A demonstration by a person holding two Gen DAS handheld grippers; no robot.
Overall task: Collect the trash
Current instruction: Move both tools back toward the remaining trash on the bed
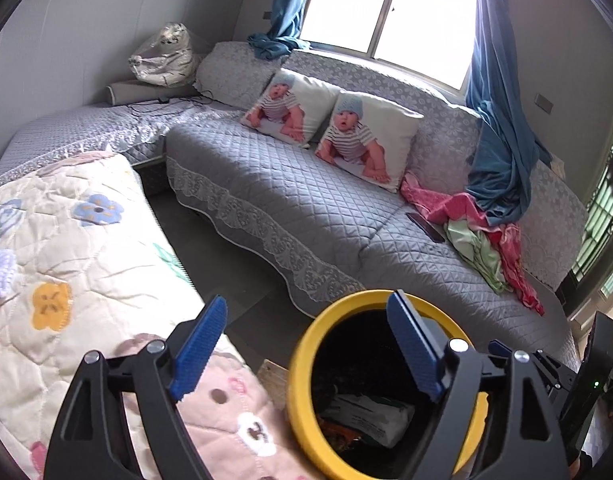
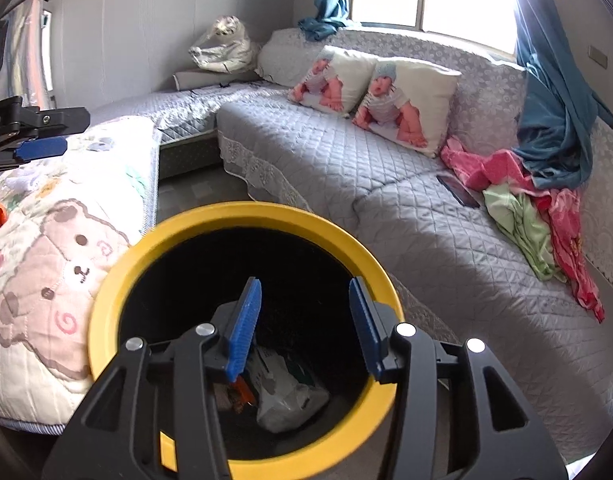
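A living room with a grey quilted sofa (image 2: pixel 346 168) holds a yellow-rimmed trash bin (image 2: pixel 154 240) on the floor beside a bear-print quilt (image 2: pixel 46 264). A white wrapper (image 2: pixel 282 396) lies inside it. The right gripper (image 2: pixel 306 320) hangs spread over the bin's mouth, empty. The left gripper (image 1: pixel 302 344) is spread wide, empty, at the bin's rim.

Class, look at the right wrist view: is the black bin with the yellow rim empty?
No: a white plastic packet and orange scraps lie at the bottom of the black bin with the yellow rim.
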